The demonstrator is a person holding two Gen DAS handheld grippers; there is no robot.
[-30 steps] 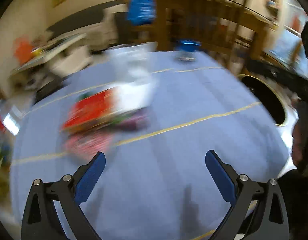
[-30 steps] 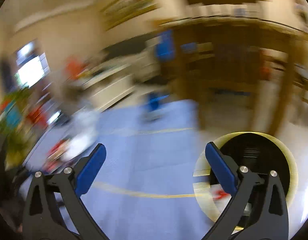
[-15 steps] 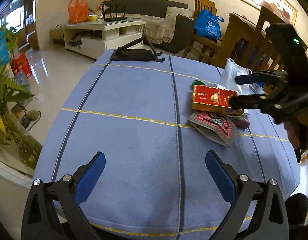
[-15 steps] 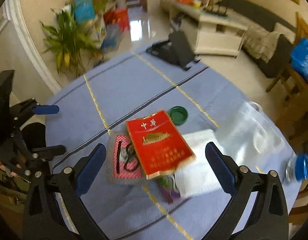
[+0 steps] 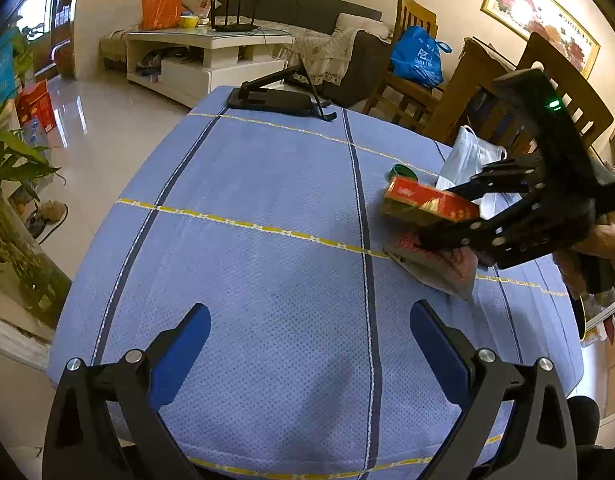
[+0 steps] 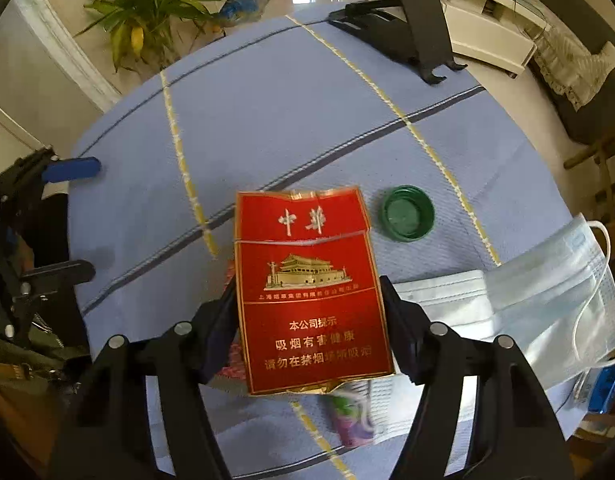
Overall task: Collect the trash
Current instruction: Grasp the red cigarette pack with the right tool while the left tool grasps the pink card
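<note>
The right gripper (image 6: pixel 309 292), jaws closing, flanked the red cigarette pack (image 6: pixel 311 292) at lower centre; the left gripper (image 5: pixel 309 344) gaped, holding nothing.

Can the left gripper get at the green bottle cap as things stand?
Probably not directly: the right gripper, closing around the red cigarette pack, sits between the open left gripper and the green bottle cap.

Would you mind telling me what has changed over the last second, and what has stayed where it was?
The right gripper swung away from the bin, came down over the red cigarette pack and its jaws are closing on the pack's two sides. The left gripper swept across to the bare blue tablecloth and is open. The green cap, face masks and black stand lie unmoved.
</note>
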